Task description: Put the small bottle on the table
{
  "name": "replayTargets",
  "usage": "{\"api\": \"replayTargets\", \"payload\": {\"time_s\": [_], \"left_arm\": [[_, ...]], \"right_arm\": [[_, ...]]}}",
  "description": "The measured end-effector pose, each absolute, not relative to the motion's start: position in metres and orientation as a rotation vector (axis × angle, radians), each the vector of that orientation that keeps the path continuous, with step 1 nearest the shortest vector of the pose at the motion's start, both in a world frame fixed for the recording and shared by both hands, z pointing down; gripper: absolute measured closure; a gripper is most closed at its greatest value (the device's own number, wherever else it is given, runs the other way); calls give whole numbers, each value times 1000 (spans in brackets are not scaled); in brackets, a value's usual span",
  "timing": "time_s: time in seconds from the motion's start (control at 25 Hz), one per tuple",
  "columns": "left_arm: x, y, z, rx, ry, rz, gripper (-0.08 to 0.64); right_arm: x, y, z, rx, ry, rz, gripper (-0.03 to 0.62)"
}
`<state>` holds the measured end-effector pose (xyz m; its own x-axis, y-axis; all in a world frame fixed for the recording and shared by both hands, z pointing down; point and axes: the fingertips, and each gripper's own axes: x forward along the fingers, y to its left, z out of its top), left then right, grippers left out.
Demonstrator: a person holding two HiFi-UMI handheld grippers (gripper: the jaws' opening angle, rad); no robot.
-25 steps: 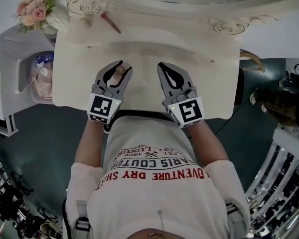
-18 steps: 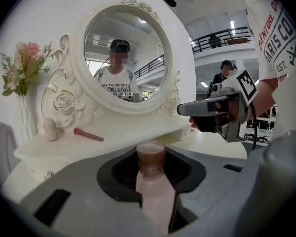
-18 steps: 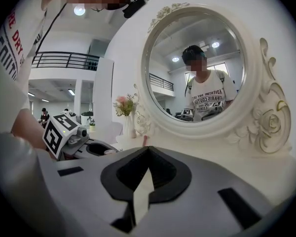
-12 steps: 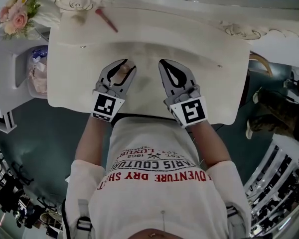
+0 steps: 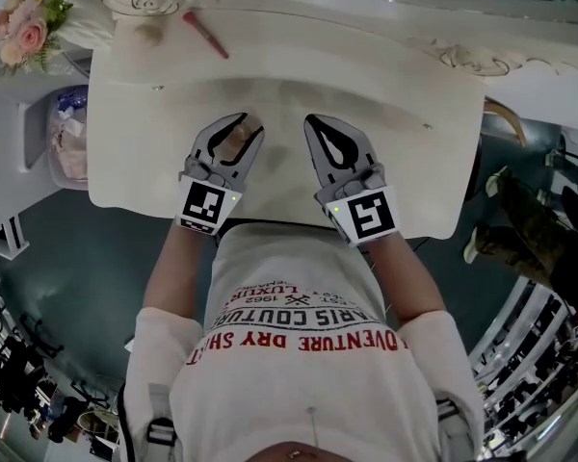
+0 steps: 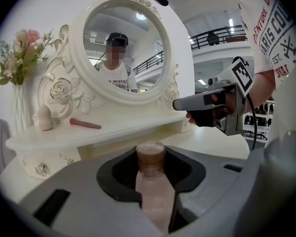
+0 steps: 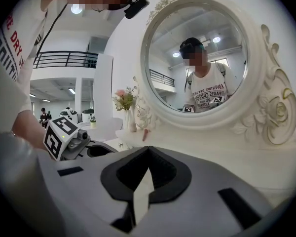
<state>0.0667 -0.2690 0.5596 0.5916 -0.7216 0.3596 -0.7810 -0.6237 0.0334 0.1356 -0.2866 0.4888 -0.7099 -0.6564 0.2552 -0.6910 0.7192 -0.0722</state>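
Pinkish small bottle (image 6: 153,181) gripped in left gripper (image 5: 243,128) fingers, low over desk (image 5: 405,162) near front edge, likely for setting down. Right gripper (image 5: 313,123) fingers closed, empty, parked alongside.

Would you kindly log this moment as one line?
left gripper: shut on small bottle | right gripper: shut, empty | small bottle: over table

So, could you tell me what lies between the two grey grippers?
Nothing: the head view shows only bare cream tabletop between the left gripper, holding the small pinkish bottle, and the right gripper.
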Motion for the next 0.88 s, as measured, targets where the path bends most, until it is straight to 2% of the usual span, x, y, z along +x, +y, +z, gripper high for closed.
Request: {"api": "replayTargets", "payload": {"time_s": [0.52, 0.6, 0.64, 0.88], "left_arm": [[70, -257, 565, 2687, -1157, 451, 422], [73, -255, 566, 2691, -1096, 471, 326], [73, -254, 565, 2695, -1084, 480, 313], [62, -253, 517, 2713, -1111, 410, 305]], "right_arm": [[142, -274, 494, 1201, -2615, 260, 594], [141, -270, 493, 1213, -2599, 281, 594], [140, -268, 492, 1223, -2592, 294, 594], [132, -255, 468, 1268, -2591, 270, 594]]}}
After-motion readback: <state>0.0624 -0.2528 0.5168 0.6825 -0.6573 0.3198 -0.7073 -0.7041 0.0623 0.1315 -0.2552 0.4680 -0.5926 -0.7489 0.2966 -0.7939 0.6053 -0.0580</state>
